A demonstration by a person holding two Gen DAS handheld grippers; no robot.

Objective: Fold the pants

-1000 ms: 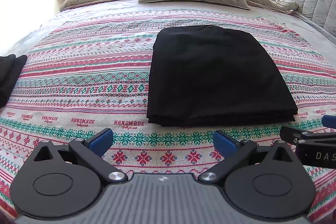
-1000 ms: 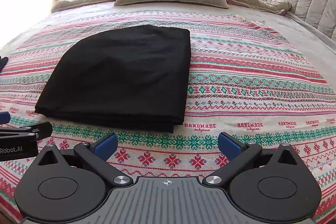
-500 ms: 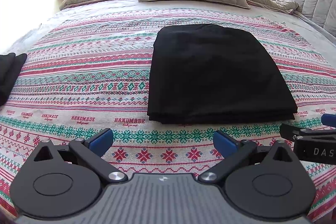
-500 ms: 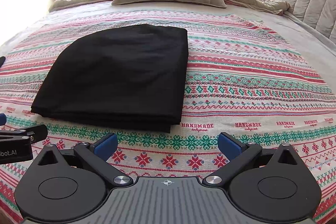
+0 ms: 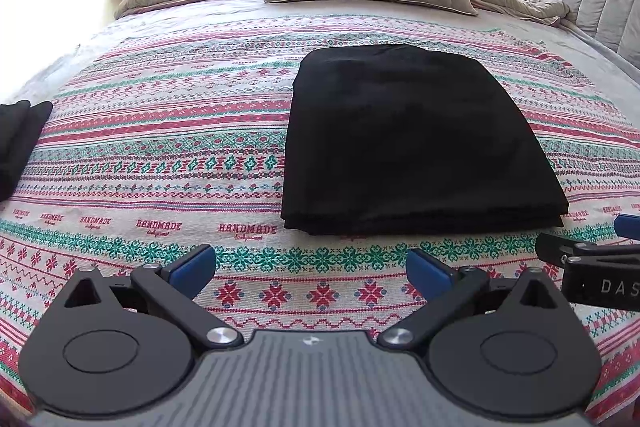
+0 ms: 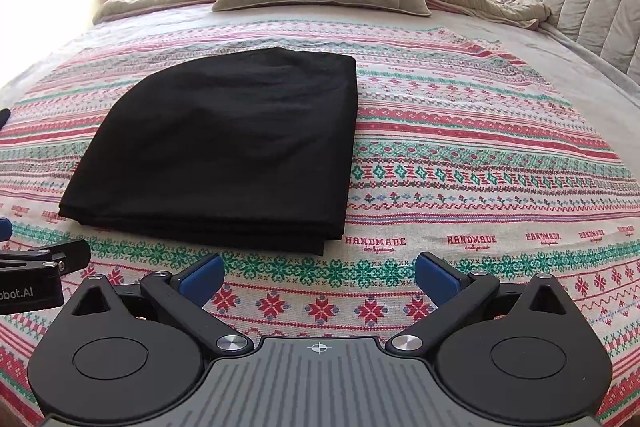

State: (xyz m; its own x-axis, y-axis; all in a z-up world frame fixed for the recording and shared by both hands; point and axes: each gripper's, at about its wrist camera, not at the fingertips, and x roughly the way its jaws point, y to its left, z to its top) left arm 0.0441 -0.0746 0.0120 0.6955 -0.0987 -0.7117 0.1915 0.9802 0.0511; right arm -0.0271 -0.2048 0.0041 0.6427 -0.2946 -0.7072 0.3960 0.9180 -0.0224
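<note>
Both grippers, L (image 5: pixel 311 269) & R (image 6: pixel 319 277), spread wide, empty, near folded black pants (image 5: pixel 416 143) on bedspread (image 5: pixel 160 155).

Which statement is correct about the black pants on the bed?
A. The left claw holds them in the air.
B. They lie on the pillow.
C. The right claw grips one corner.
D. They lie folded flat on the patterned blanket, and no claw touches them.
D: the black pants lie as a flat layered stack on the patterned blanket, while the left claw and the right claw are both open and apart from them.

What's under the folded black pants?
The folded black pants lie flat on the patterned bedspread, whose stripes show all around them. Anything between the stacked layers is hidden.
</note>
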